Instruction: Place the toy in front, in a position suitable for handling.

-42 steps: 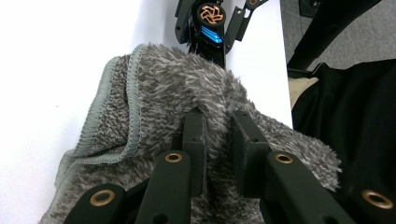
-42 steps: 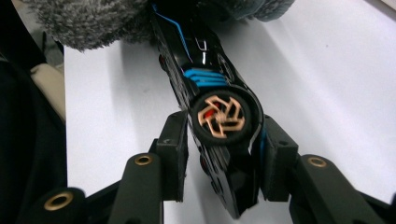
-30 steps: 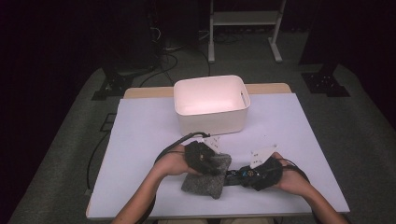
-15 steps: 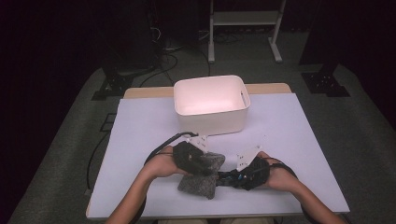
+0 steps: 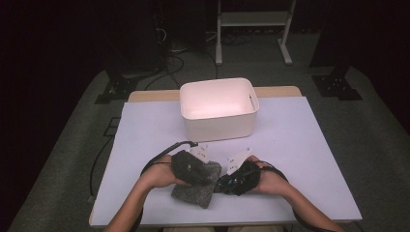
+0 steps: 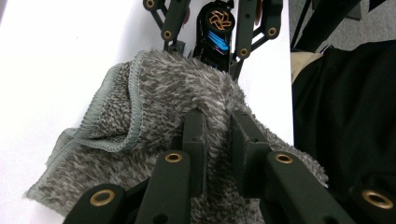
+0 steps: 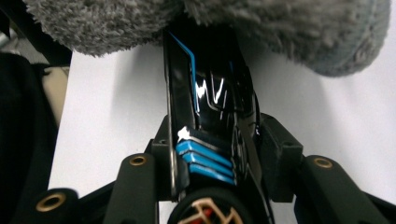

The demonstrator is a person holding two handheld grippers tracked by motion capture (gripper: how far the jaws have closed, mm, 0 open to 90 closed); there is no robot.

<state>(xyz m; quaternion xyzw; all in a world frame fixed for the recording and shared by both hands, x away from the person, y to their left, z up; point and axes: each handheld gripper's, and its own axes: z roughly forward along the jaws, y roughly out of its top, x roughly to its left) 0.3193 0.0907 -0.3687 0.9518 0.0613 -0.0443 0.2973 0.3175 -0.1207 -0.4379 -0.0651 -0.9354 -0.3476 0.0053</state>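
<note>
White table under us, we see a fluffy grey towel with a stitched pale edge, bunched up near the front edge, our left gripper pinching a fold of it tight, our right gripper clamped on a shiny black and blue tool that pokes under the towel, white bin farther back.

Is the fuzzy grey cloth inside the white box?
No, the grey cloth lies on the table near the person, in front of the white box.

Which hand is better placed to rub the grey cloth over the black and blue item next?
Left. The left gripper is shut on the grey cloth, which lies over the far end of the black and blue item. The right gripper, jaws just opening slightly, has that item between them.
</note>
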